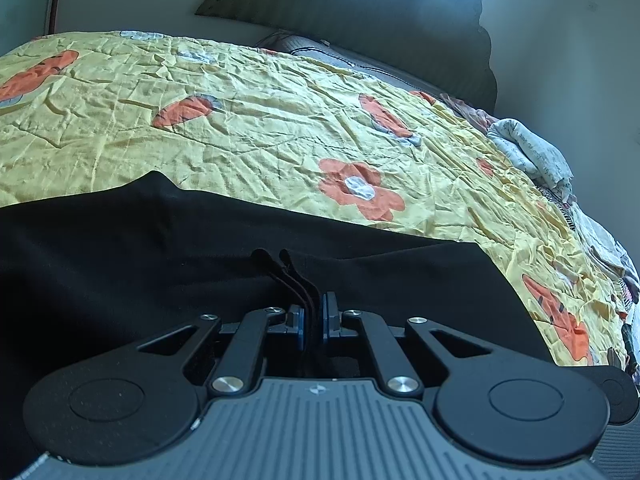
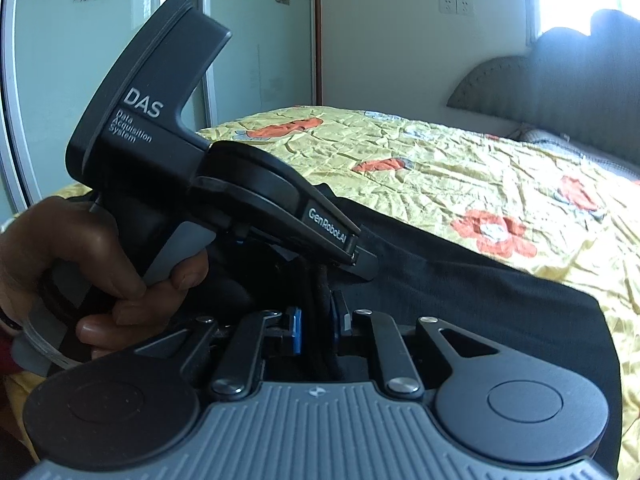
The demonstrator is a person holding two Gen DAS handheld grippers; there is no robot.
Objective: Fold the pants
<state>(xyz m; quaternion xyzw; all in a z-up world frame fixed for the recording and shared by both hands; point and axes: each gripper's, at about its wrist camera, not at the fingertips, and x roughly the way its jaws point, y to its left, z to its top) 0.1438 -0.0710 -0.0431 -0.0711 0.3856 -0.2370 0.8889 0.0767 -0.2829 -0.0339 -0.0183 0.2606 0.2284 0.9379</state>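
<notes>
Left wrist view: the left hand-held gripper [image 1: 313, 316] has its blue-padded fingers [image 1: 299, 326] drawn narrow, pinching a thin folded edge of the black pants [image 1: 168, 248] — dark seams or cords run up out of the gap between the pads. The pants lie spread across the near part of the bed, covering the lower half of the view, their far edge running from left down to the right. Beyond them stretches a wrinkled yellow bedspread [image 1: 248, 120] printed with orange flowers. A dark padded headboard [image 1: 360, 8] stands at the far end, and a heap of pale printed cloth [image 1: 532, 152] sits at the bed's right edge.

Right wrist view: the right hand-held gripper [image 2: 318, 324] is also closed down narrow, with black pants [image 2: 500, 300] fabric caught between its pads; one blue pad [image 2: 296, 330] shows on the left. Just ahead and to the left, the left hand-held gripper [image 2: 362, 258] points down at the same stretch of cloth, its tip touching the pants close beside the right one — held by a bare hand [image 2: 92, 264] wrapped round its grip. The yellow bedspread [image 2: 440, 168] lies beyond, with the headboard [image 2: 560, 80] at right and a mirrored wardrobe door [image 2: 52, 80] with flower decals at left.
</notes>
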